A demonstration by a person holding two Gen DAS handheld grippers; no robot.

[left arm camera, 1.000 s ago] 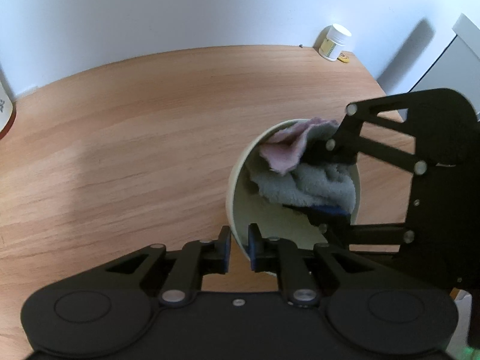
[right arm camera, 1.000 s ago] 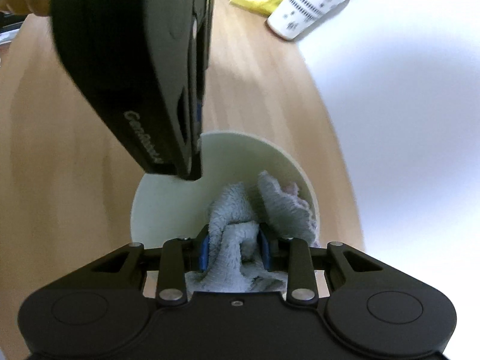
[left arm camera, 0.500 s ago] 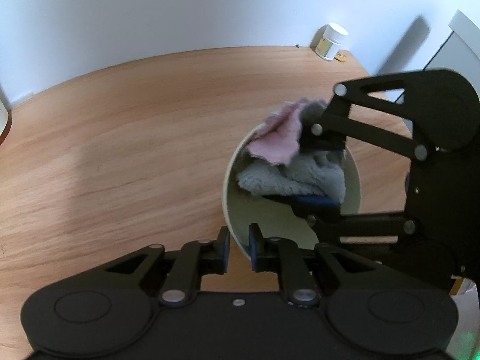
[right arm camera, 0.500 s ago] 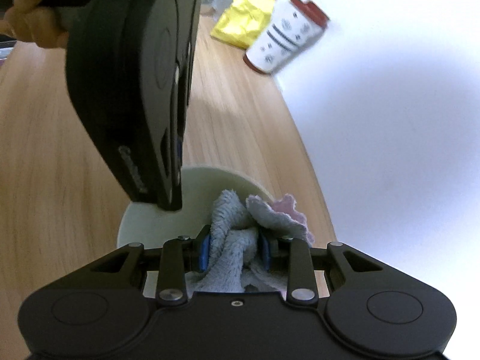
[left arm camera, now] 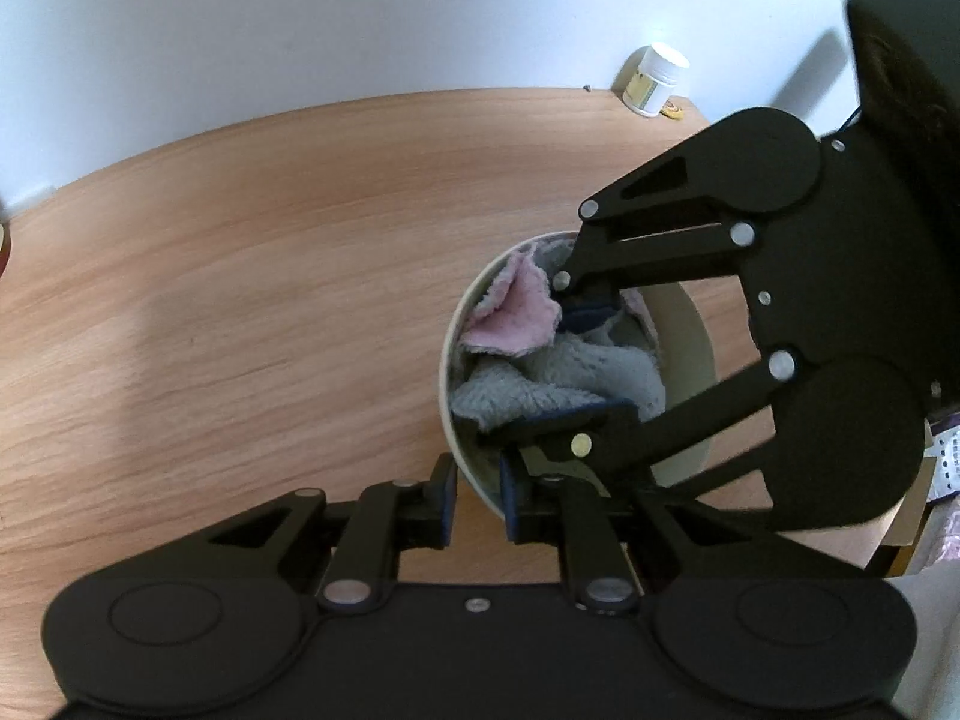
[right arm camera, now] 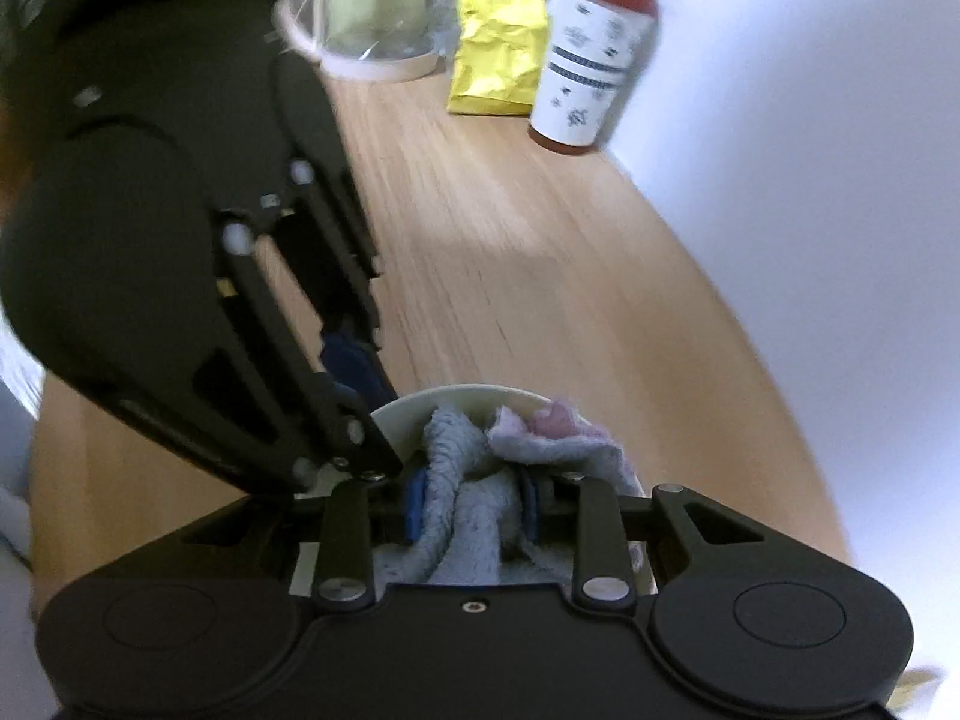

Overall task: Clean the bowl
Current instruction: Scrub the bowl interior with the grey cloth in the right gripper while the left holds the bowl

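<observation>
Tilting more than a second ago, the bowl [left arm camera: 456, 324] sits on the table [left arm camera: 240, 300], its near rim pinched by the left gripper [left arm camera: 477, 501]. The right gripper [right arm camera: 471, 507], clamped on the cloth [right arm camera: 462, 516], has swung further across inside it. White wall behind, pill jar [left arm camera: 654, 81] at the far edge.

I see a wooden table [left arm camera: 252, 276]; the bowl [left arm camera: 456, 324] sits near, a white jar [left arm camera: 654, 81] far right by the wall.
</observation>
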